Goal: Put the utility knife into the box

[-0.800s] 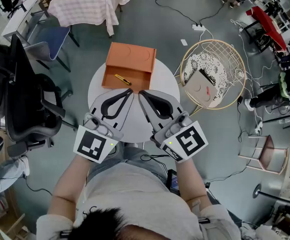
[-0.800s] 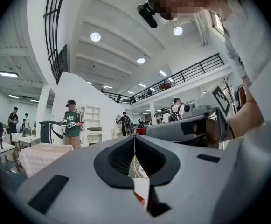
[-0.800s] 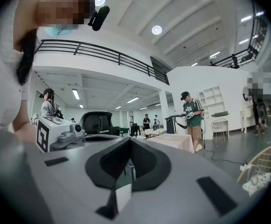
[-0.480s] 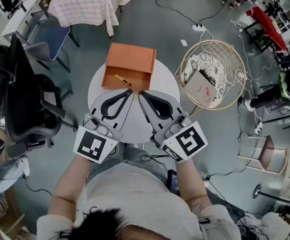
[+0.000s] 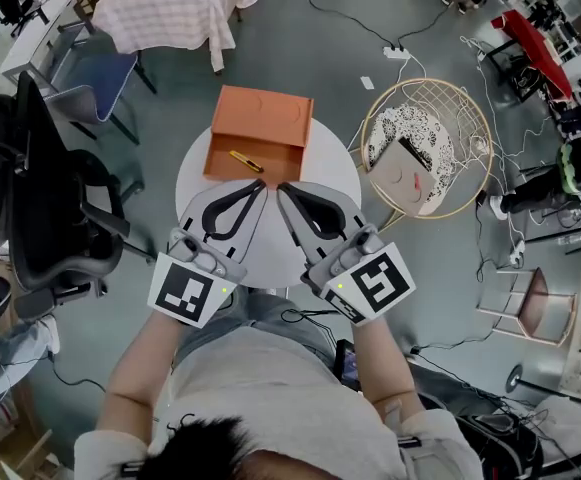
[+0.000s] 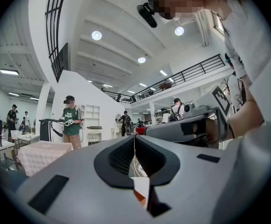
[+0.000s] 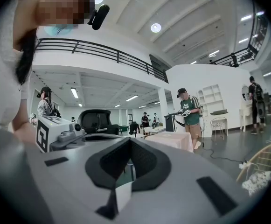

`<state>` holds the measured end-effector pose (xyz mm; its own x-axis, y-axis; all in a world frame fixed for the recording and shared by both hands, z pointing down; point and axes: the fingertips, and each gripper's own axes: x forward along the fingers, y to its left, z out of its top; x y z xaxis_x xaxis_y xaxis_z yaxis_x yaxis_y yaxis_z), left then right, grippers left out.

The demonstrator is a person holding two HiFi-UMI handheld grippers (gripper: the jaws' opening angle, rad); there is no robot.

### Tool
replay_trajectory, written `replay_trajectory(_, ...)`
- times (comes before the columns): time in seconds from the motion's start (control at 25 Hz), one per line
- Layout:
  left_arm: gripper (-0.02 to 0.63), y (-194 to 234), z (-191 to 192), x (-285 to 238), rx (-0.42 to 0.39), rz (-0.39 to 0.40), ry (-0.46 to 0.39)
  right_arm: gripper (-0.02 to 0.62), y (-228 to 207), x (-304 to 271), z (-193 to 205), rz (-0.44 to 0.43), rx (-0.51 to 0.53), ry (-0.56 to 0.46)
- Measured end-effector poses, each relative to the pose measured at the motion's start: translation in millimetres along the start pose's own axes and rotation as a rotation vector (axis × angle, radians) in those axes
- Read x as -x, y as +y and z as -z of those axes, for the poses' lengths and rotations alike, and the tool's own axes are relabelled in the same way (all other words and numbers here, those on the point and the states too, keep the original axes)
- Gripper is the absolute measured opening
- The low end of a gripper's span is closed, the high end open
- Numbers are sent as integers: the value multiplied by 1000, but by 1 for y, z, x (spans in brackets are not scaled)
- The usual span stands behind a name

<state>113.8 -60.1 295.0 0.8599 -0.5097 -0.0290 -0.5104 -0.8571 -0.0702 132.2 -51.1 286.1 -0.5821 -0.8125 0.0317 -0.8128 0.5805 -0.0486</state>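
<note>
Left gripper [image 5: 260,181]: its grey jaws are pressed together with nothing between them. The tips hang over the middle of the round white table [image 5: 340,173], just short of the box's near wall.
Right gripper [image 5: 282,186]: its jaws are likewise pressed together and empty. It sits just beside the left gripper, and the two sets of tips nearly meet.
Knife: the yellow-and-black utility knife [image 5: 246,160] lies aslant inside the open near half of the orange cardboard box [image 5: 263,116], apart from both grippers.
Box: it sits at the table's far edge.
Hidden: in both gripper views the jaw bodies cover the table. Only a sliver of white and orange shows through the left jaws' gap. Both hands are tucked under the marker cubes.
Around: a round wire chair [image 5: 425,148] stands off the table's right edge, and a black office chair [image 5: 50,198] off its left.
Pose: the bare forearms reach forward, and the grippers angle inward in a V.
</note>
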Motion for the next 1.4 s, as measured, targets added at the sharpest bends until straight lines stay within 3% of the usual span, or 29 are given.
replay_trajectory(0.2,11,11,15,3,12,-3,24,6,-3,-15,16,-6,-33,39)
replay_trajectory(0.36,11,27,34,12,47,-26,61,8,-8,-38,43,-14,-60,140)
replay_trajectory(0.64,11,72,71,41,88,-103,148,11,-49,-98,144,-2,11,530)
replay_trajectory(0.8,11,106,92,69,156,-195,199,66,-78,-132,207,-22,35,752)
replay_trajectory(1.08,11,156,124,113,218,-328,265,88,-102,-150,322,-64,95,1156)
replay_trajectory(1.24,11,167,133,122,236,-350,291,91,-100,-146,342,-75,105,1226)
replay_trajectory(1.4,10,175,135,116,233,-336,286,71,-100,-150,339,-62,154,1210)
